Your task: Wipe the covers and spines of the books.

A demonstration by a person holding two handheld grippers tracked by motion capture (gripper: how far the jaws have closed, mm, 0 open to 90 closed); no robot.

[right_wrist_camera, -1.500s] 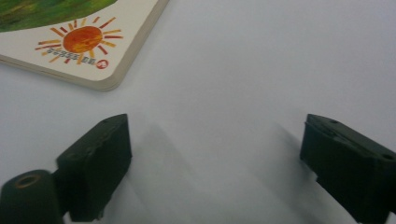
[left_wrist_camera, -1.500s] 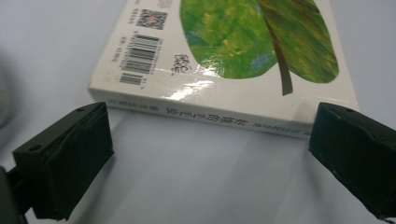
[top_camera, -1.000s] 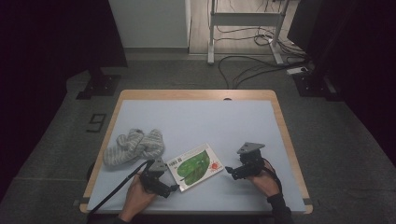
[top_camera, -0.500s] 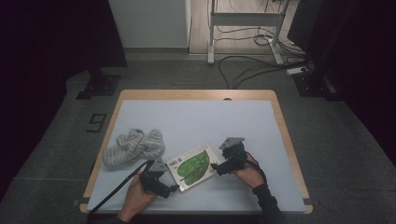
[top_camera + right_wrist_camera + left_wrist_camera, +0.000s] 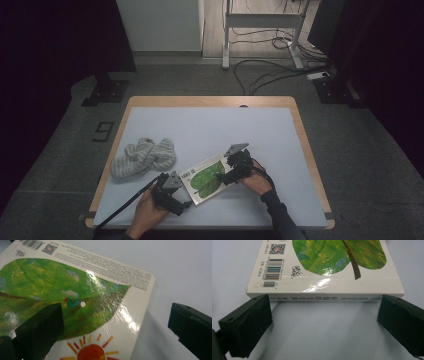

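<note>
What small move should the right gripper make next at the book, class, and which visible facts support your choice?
Probably a short slide of the right gripper sideways and down, so the book edge sits between its open jaws. In the right gripper view one jaw hangs over the cover and the other over bare table, so nothing is gripped. The left gripper, open, fronts the spine without touching it.

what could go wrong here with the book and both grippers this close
1. The book lies flat on the smooth table; the open left hand-held gripper sits at its spine, so a push may slide it instead of gripping.
2. The right hand-held gripper straddles the glossy cover's edge with jaws open; closing there might scuff it or slip off.
</note>
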